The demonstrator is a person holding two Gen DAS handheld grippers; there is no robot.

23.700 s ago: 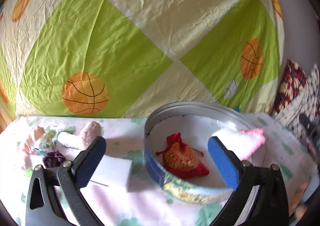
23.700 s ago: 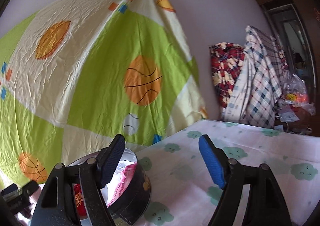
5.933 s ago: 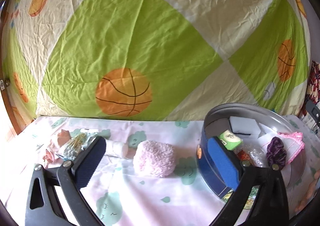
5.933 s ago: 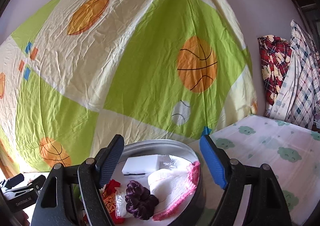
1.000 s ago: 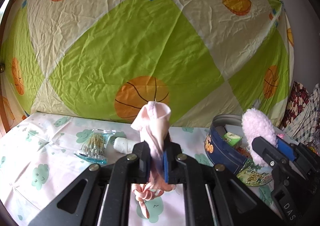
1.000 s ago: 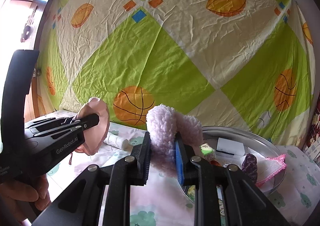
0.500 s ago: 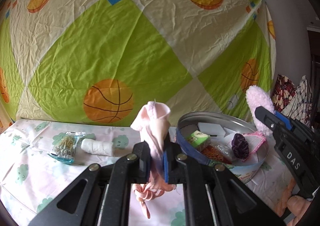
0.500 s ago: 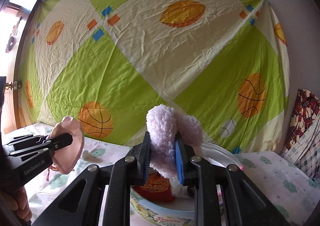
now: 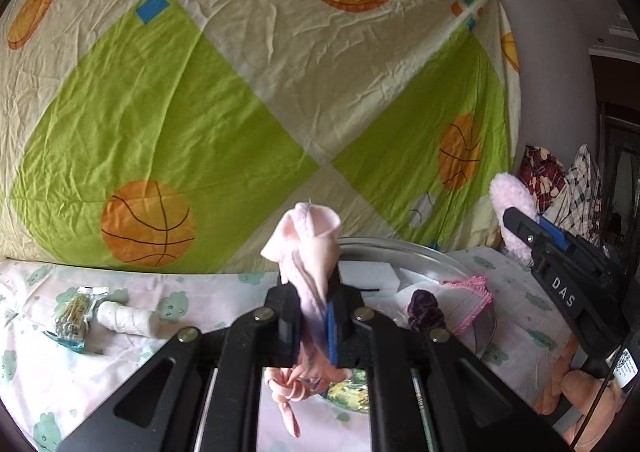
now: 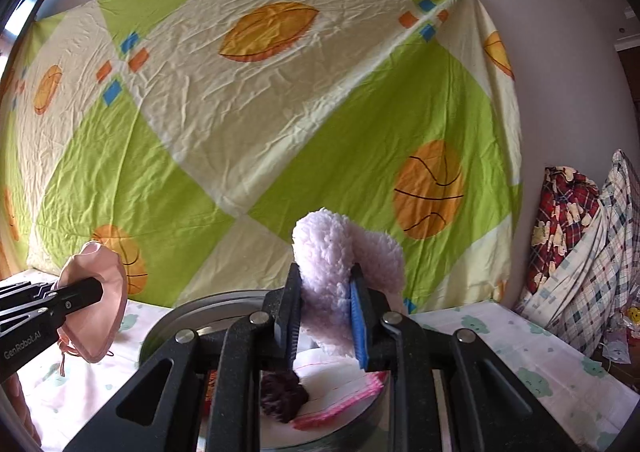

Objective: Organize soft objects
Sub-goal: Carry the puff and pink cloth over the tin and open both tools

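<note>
Up close, my left gripper [image 9: 316,316] was clamped on a pink pouch [image 9: 310,252], its gathered top standing up above the pads and its drawstring dangling below them. My right gripper [image 10: 326,318] was pinched tight on a fluffy puff [image 10: 336,256], which bulged out above and to the right of the blue pad.

Both loads hung over or just beside the round tin [image 9: 432,256]. From the right wrist view the tin [image 10: 200,310] sat directly under the jaws, with a purple scrunchie [image 10: 282,396] lying on a pink-edged cloth [image 10: 344,404] inside it. From the left wrist view I saw the same scrunchie [image 9: 424,310] and cloth [image 9: 468,292] in the tin, along with a white sponge [image 9: 372,274] towards its back.

Further left on the cloud-print sheet [image 9: 60,372] lay a white roll [image 9: 126,318] and, touching it, a clear packet [image 9: 74,318]. The right gripper with its puff showed at the right edge of the left view, a hand [image 9: 588,400] beneath it.

Behind everything hung a green and cream bedsheet [image 10: 280,111] printed with basketballs, and checked fabrics [image 10: 580,252] were piled at the far right.
</note>
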